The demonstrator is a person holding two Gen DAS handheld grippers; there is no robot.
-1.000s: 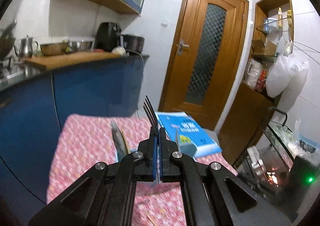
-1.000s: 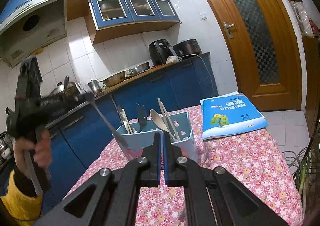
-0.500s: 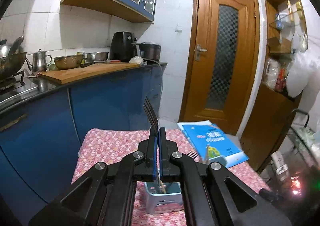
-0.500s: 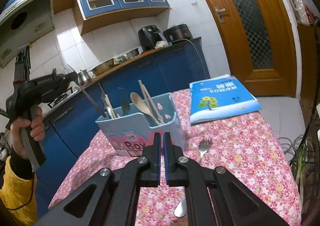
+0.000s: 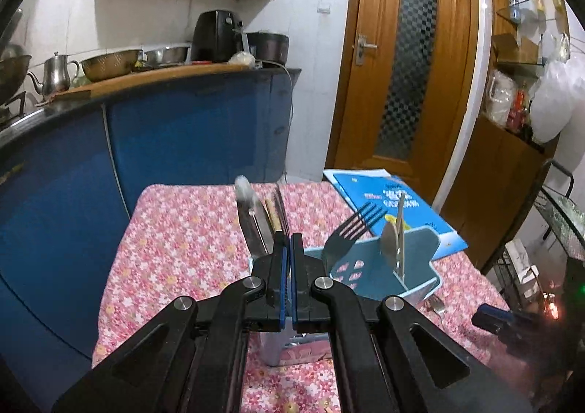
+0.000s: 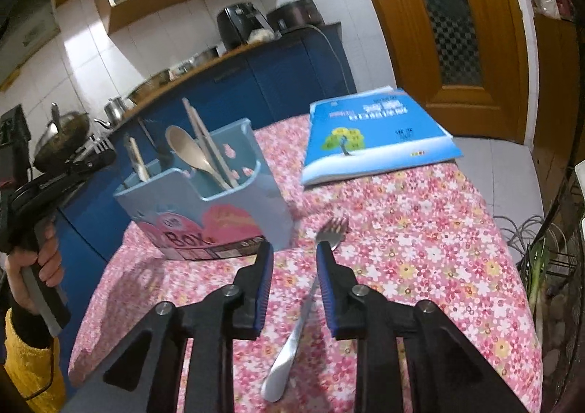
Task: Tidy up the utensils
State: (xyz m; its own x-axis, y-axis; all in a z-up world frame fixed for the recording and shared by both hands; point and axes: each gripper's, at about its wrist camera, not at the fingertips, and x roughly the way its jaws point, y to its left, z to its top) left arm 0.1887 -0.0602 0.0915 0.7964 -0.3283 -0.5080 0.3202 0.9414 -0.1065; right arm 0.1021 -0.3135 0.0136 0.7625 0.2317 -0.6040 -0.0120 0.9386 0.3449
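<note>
A counter (image 6: 420, 230) covered with a flowered cloth is shown, bearing a blue book (image 6: 373, 135) at the far side and a blue utensil box (image 6: 204, 204) near the middle. In the box, a wooden spoon (image 6: 190, 149) and chopsticks (image 6: 204, 142) are stood in the taller compartment; a dark fork (image 5: 347, 233) is seen leaning at its rim. One metal fork (image 6: 310, 288) remains on the cloth, just beside the box, tines toward the book and handle toward the viewer.

The right tongs (image 6: 294, 259) are seen opening above this fork, its neck lying between the jaws but not yet pressed. The left tongs (image 5: 287, 266) are pressed together on a thin utensil (image 5: 279, 208), blurred, probably a fork, held over the box's nearer side.

For the pickup, the right tongs are best lowered squarely over the narrow neck, both pads brought level with the cloth before closing, so that the flat metal is not skidded sideways. The box should not be nudged during the descent.
</note>
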